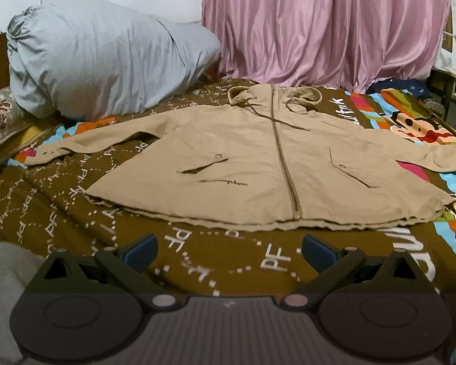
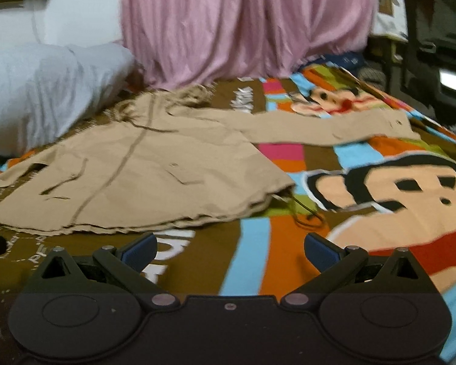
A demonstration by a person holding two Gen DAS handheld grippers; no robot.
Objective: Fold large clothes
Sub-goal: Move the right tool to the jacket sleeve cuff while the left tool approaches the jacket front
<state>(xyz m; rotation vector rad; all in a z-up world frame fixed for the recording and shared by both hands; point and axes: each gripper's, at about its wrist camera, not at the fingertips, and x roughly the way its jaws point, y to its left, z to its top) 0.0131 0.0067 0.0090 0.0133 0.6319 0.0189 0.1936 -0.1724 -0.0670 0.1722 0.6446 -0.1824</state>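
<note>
Across the bedspread (image 1: 179, 261) middle lies the tan jacket (image 1: 258, 164), front up, sleeves spread, hem toward both tongs. Left gripper (image 1: 229, 251) and right gripper (image 2: 230, 251) hover short of it, wide apart, empty.

A tan zip-front hooded jacket (image 1: 258, 164) lies flat, front up, on a brown patterned bedspread with white lettering and bright cartoon panels (image 1: 197, 261). Zip closed; both sleeves spread outward; hood toward the pink satin curtain (image 1: 325, 27). Drawcords trail across the chest. A grey bundled pillow (image 1: 100, 60) sits at the far left. The left gripper (image 1: 229, 251) hovers just short of the hem, blue-padded fingers (image 1: 139, 251) spread wide, holding nothing.
</note>
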